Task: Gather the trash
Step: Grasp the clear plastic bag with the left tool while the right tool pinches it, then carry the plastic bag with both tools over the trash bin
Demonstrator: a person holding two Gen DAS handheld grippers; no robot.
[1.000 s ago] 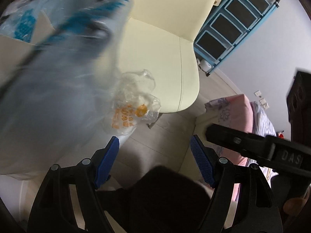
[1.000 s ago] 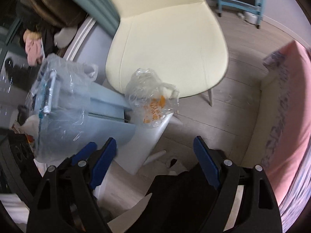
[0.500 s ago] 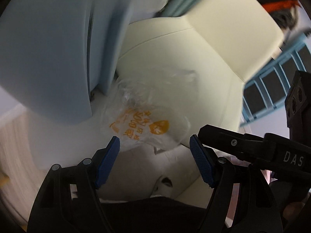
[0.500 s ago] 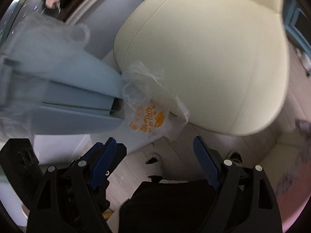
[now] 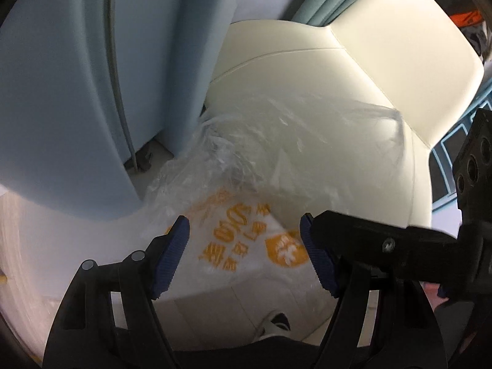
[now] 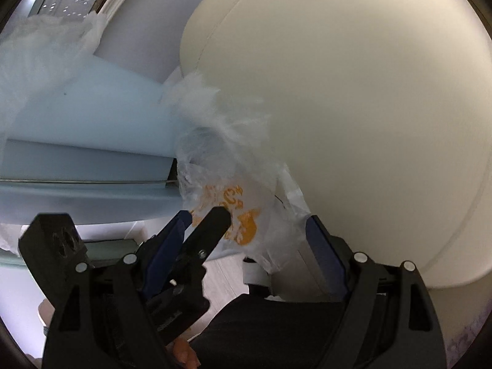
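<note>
A crumpled clear plastic bag with orange print (image 5: 240, 196) lies on a white surface between a pale blue bin and a cream chair. My left gripper (image 5: 244, 240) is open, its blue pads either side of the bag's printed end. My right gripper (image 6: 249, 230) is open too, close on the same bag (image 6: 233, 203) from the other side. The left gripper's black finger (image 6: 206, 230) crosses the right wrist view in front of the bag. The right gripper's black body (image 5: 384, 243) shows at the right of the left wrist view.
A pale blue bin (image 5: 77, 77) lined with a clear bag (image 6: 40, 49) stands just left of the trash. A cream chair (image 5: 353, 70) fills the right side (image 6: 369, 107). Pale wood floor (image 6: 224, 276) and a dark trouser leg lie below.
Both grippers have moved in close to the printed bag, which now sits between each pair of fingers. The views swung away from the room toward bin and chair.
</note>
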